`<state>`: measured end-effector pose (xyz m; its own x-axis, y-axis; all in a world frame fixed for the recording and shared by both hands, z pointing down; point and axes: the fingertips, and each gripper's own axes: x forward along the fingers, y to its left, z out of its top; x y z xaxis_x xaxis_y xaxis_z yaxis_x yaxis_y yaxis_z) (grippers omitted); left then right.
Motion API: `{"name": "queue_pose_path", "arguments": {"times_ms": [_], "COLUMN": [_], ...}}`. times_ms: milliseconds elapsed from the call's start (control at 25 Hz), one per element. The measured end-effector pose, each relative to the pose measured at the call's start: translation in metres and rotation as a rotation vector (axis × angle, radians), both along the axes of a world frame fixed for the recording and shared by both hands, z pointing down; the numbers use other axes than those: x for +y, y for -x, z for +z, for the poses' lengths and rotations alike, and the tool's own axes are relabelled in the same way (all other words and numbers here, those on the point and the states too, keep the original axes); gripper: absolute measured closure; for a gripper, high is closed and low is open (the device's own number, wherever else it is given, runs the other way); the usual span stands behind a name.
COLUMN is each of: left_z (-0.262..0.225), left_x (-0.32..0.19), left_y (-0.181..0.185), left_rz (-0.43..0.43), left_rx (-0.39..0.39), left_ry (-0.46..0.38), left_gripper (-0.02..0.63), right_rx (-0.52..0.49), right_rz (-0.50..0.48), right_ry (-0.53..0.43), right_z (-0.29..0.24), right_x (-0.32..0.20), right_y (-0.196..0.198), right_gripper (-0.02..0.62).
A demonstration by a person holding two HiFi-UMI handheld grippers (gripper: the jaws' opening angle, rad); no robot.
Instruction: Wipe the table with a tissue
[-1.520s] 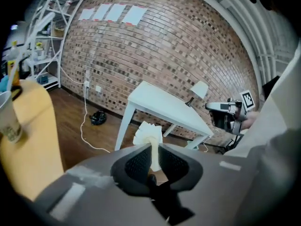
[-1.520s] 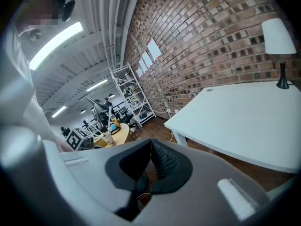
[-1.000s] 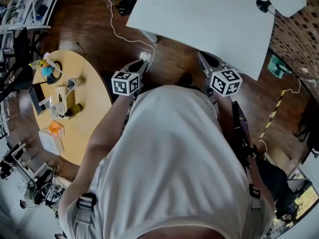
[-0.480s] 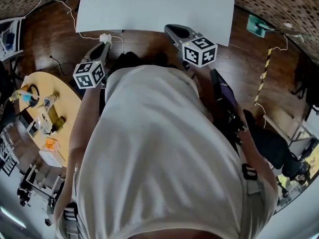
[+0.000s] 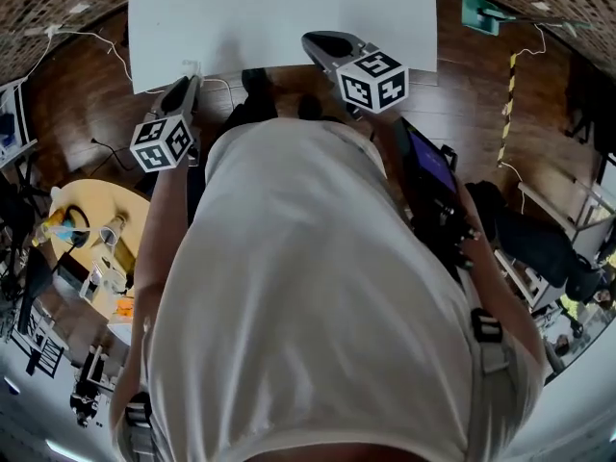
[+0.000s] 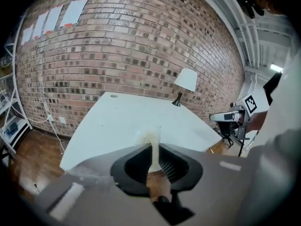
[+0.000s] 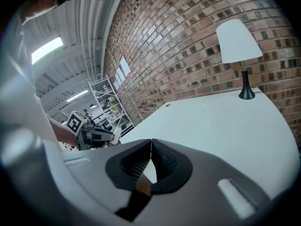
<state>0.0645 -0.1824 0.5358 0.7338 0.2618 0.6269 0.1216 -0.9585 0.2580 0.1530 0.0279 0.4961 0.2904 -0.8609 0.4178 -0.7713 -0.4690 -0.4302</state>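
Note:
The white table (image 5: 279,17) stands in front of me, bare except for a lamp (image 6: 185,82) at its far edge. My left gripper (image 6: 153,145) is shut on a thin white tissue (image 6: 149,136), which sticks up in a small tuft between the pads and hangs before the table's near edge. In the head view the left gripper (image 5: 183,87) sits at the table's near left corner. My right gripper (image 5: 320,42) is at the near edge further right. Its jaws (image 7: 150,142) are shut tip to tip with nothing between them.
A round yellow table (image 5: 135,229) with bottles and cups stands at my lower left. Cables and a white socket block (image 5: 190,68) lie on the wooden floor. A dark bag or chair (image 5: 433,171) is close at my right. Behind the table runs a brick wall (image 6: 117,46).
The view has swung round, so the white table now lies square across the top. Both grippers have come up to its near edge. The yellow table has slid to the lower left.

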Motion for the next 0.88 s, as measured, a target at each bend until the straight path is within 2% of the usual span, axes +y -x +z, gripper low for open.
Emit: {"name": "queue_pose_path", "arguments": {"times_ms": [280,440,720,880], "left_z": [0.017,0.024,0.041,0.055], "left_x": [-0.047,-0.081,-0.139,-0.166], "left_y": [-0.045,-0.063,-0.075,-0.090], "left_rz": [0.053,0.071,0.077,0.054], "left_rx": [-0.009,-0.012,-0.043,-0.073], "left_ry": [0.042,0.052,0.045,0.026], "left_gripper": [0.554,0.554,0.554,0.554], "right_rx": [-0.007,0.001,0.007,0.004], "right_rz": [0.076,0.105,0.133,0.142], "right_ry": [0.065,0.068,0.091,0.114], "right_z": [0.004,0.000,-0.003,-0.006], "right_x": [-0.030,-0.063,-0.110,-0.116], "right_y": [-0.037,-0.056,-0.064,-0.069], "right_gripper": [0.588,0.587,0.587,0.587]}}
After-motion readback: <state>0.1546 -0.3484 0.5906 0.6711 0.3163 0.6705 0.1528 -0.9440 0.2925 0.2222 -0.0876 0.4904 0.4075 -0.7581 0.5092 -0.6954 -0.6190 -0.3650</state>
